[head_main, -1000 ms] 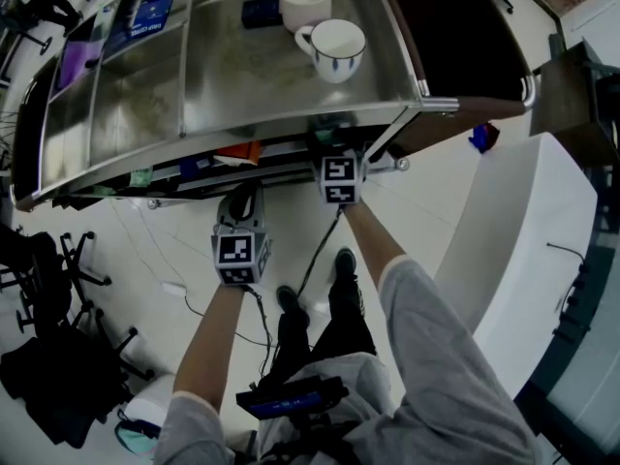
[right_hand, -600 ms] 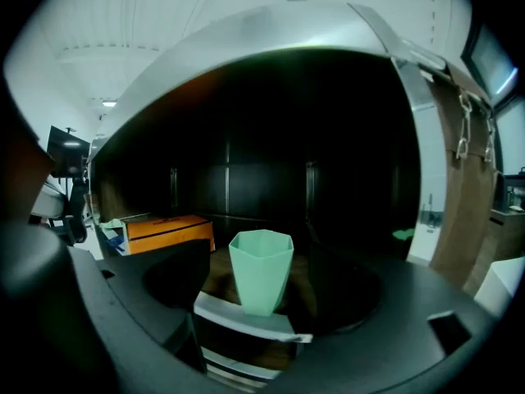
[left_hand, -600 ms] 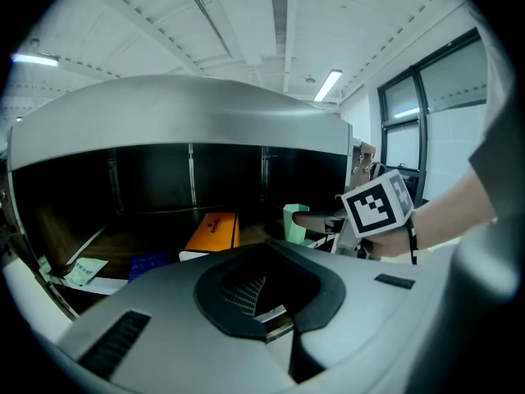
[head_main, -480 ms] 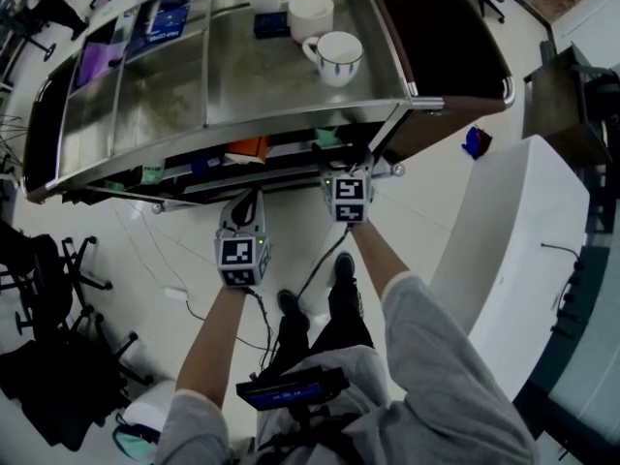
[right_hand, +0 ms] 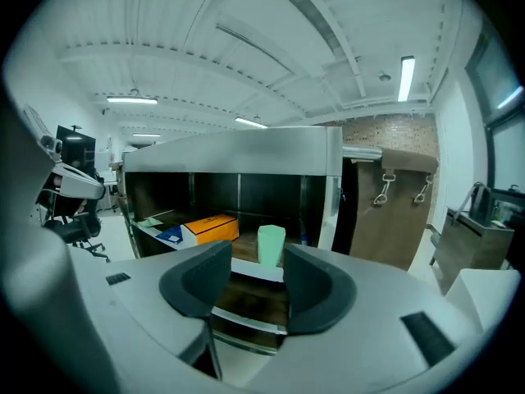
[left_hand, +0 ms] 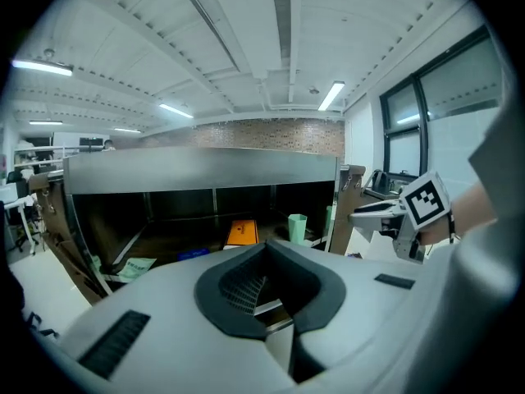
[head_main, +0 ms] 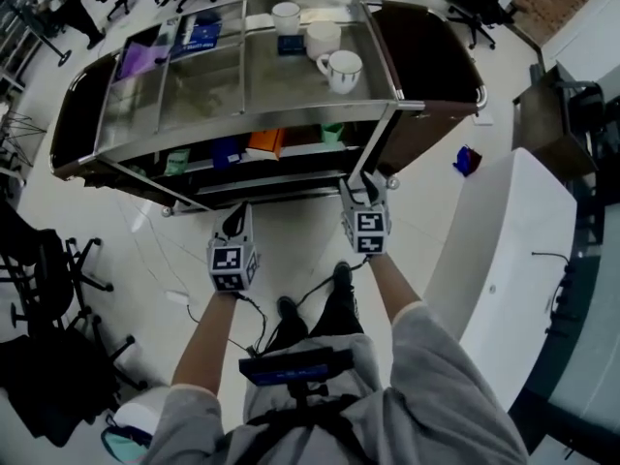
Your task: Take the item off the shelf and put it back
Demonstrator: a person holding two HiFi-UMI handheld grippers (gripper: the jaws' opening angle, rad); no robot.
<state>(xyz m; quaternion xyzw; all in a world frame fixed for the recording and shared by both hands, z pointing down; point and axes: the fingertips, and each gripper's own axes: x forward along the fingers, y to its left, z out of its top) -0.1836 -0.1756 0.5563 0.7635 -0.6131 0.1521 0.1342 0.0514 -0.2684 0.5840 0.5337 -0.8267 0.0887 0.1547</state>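
Pale green plastic cup is noted upright on the lower shelf of the steel trolley, beside an orange box.

Right gripper is empty, its jaws closing short of the cup. Left gripper is seen closed and empty.

The cup is judged light and probably thin-walled, so a gentle mid-body hold is advised.

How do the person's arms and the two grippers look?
The left gripper and right gripper are light grey with dark pads and a black-and-white marker cube; dark cables trail down. Sleeves are grey. The right jaws are closing on nothing.
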